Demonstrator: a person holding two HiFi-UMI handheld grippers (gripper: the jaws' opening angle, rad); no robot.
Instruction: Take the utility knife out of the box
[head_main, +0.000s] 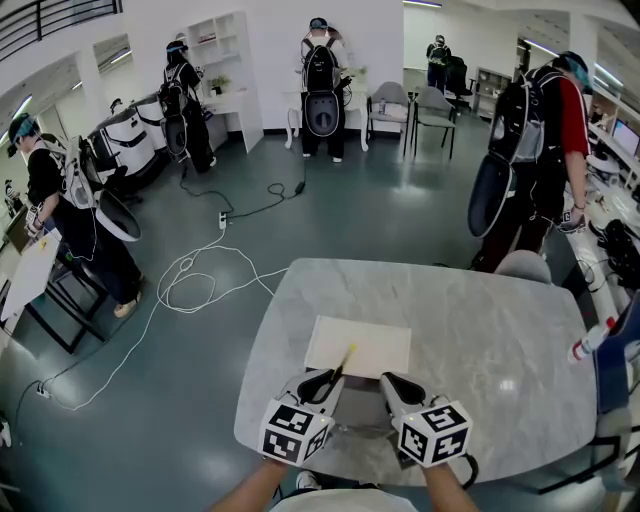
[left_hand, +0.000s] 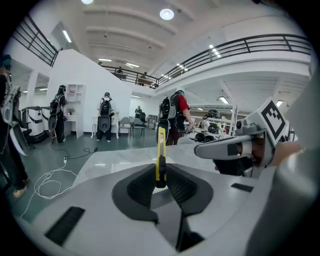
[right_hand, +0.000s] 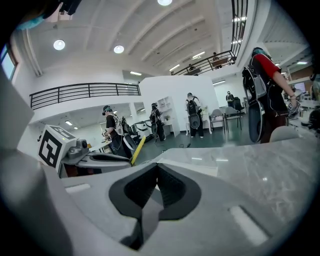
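Note:
A flat white box (head_main: 358, 346) lies on the grey marble table (head_main: 500, 340). My left gripper (head_main: 325, 384) is shut on a yellow utility knife (head_main: 344, 360), which sticks up and forward over the box's near left edge. In the left gripper view the utility knife (left_hand: 160, 155) stands upright, pinched between the dark pads (left_hand: 143, 186). My right gripper (head_main: 395, 386) hovers beside it at the box's near edge; its jaws are closed with nothing between them. From the right gripper view (right_hand: 156, 181) the knife (right_hand: 138, 150) and left gripper (right_hand: 95, 159) show at left.
A red-capped white bottle (head_main: 590, 341) stands at the table's right edge. Several people with backpacks stand around the room. White cables (head_main: 190, 275) lie on the floor to the left. A grey chair (head_main: 523, 267) sits behind the table.

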